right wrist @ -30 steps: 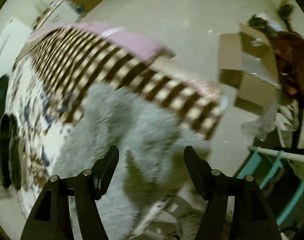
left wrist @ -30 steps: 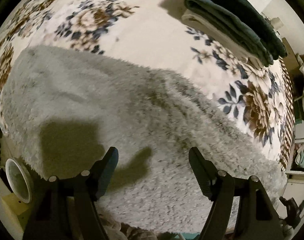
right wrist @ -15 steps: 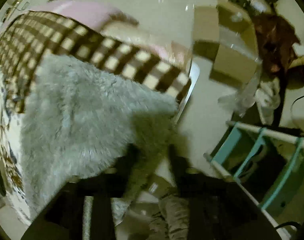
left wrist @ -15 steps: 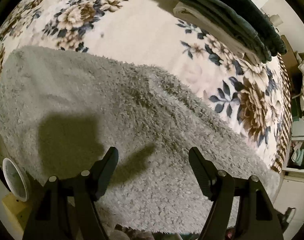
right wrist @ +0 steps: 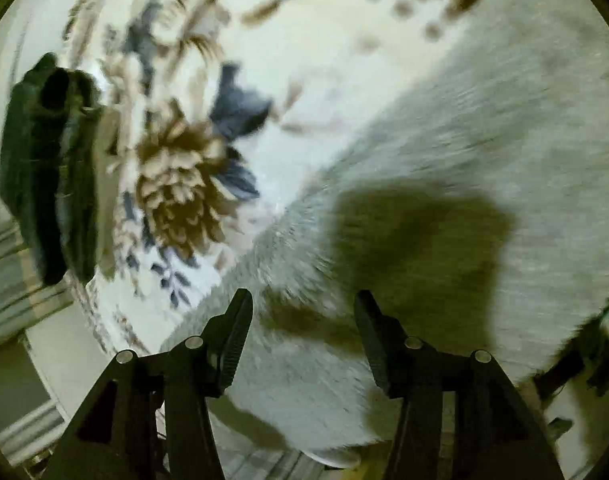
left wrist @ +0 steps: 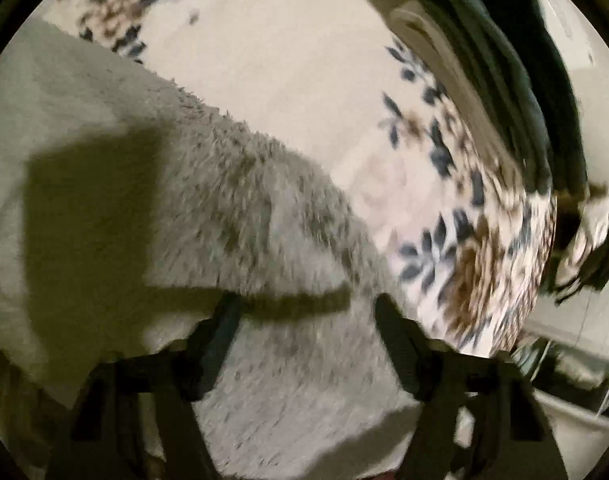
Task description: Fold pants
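The grey fluffy pants [left wrist: 232,216] lie spread on a bed with a floral cover [left wrist: 272,64]. They also show in the right wrist view [right wrist: 484,152], filling the right and lower part. My left gripper [left wrist: 304,312] is open and empty, low over the fleece. My right gripper [right wrist: 302,308] is open and empty, just above the pants near their edge. Both views are blurred by motion.
A stack of folded dark green and cream clothes [left wrist: 504,68] lies at the far right of the bed; it shows at the left in the right wrist view [right wrist: 44,160]. The bed's edge and floor [right wrist: 28,360] lie at lower left there.
The right gripper has swung from the bed's foot end and the floor round onto the bed, and its jaws, nearly closed half a second ago, are open. The left gripper has shifted right and lower over the pants.
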